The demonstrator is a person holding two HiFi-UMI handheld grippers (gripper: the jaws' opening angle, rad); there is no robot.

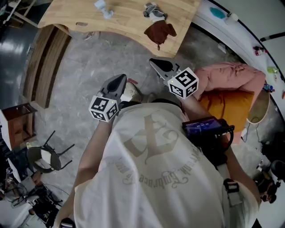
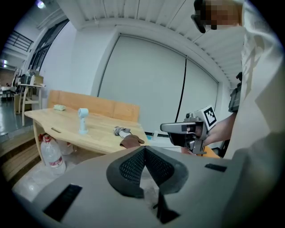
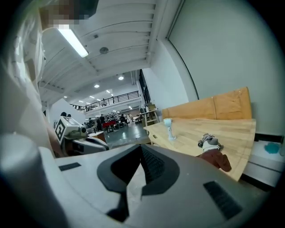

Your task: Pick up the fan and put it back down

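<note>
The fan (image 1: 103, 8) is a small light-blue hand fan standing upright on the wooden table (image 1: 124, 24) at the far side of the room. It also shows in the left gripper view (image 2: 83, 119) and in the right gripper view (image 3: 168, 128). Both grippers are held in the air in front of the person's chest, well short of the table. My left gripper (image 1: 118, 81) is shut with nothing between its jaws (image 2: 144, 149). My right gripper (image 1: 154, 63) is shut and empty too (image 3: 140, 148).
A grey stuffed toy with a brown cloth (image 1: 157, 23) lies on the table right of the fan. A water bottle (image 2: 50, 154) stands under the table. A pink and orange cushion (image 1: 231, 87) lies at right; a black chair (image 1: 44, 158) and wooden stool (image 1: 18, 120) stand at left.
</note>
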